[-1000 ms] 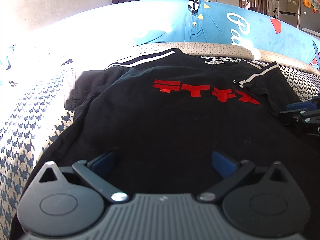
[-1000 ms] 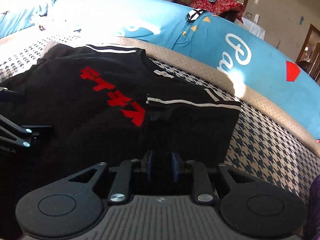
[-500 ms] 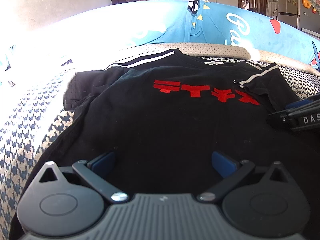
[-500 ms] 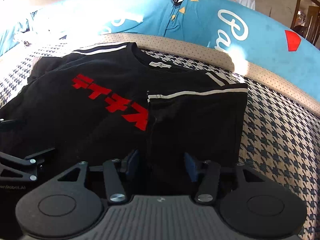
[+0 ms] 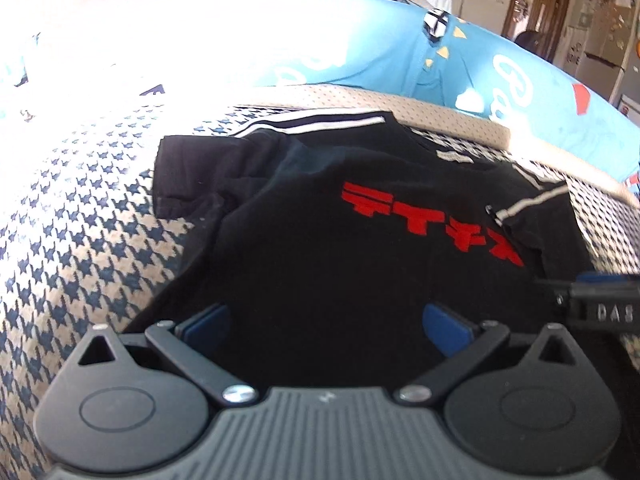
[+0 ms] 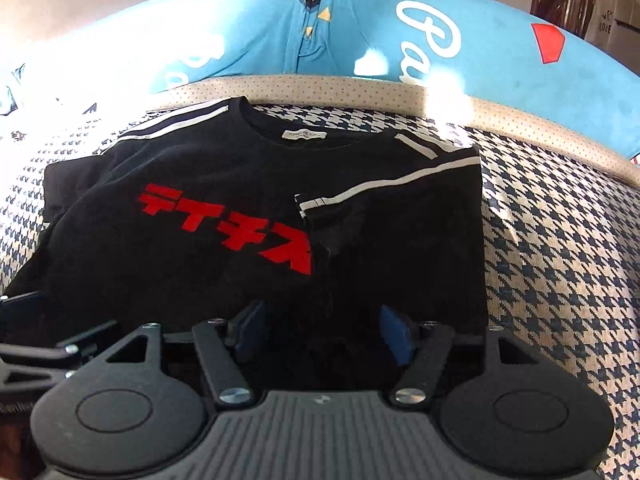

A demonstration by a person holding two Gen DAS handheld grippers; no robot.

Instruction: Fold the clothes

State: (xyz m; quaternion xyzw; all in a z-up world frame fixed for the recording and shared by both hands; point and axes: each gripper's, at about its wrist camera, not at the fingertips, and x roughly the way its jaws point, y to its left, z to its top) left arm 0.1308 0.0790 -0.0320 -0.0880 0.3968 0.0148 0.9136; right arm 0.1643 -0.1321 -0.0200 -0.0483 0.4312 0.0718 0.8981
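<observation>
One sleeve folded, one to go

Right claw (image 6: 320, 330), just opening, empty; left claw (image 5: 324, 328), agape, nearer the black red-lettered T-shirt's (image 6: 224, 216) unfolded sleeve (image 5: 196, 176).

A houndstooth-covered bed (image 6: 560, 264) carries a black T-shirt (image 6: 224, 264) lying flat, one sleeve folded inward. A blue printed cover (image 6: 480, 60) lies bunched along its far edge.

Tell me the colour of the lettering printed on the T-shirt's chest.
Red, on the black T-shirt; the lettering shows best in the right wrist view.
</observation>
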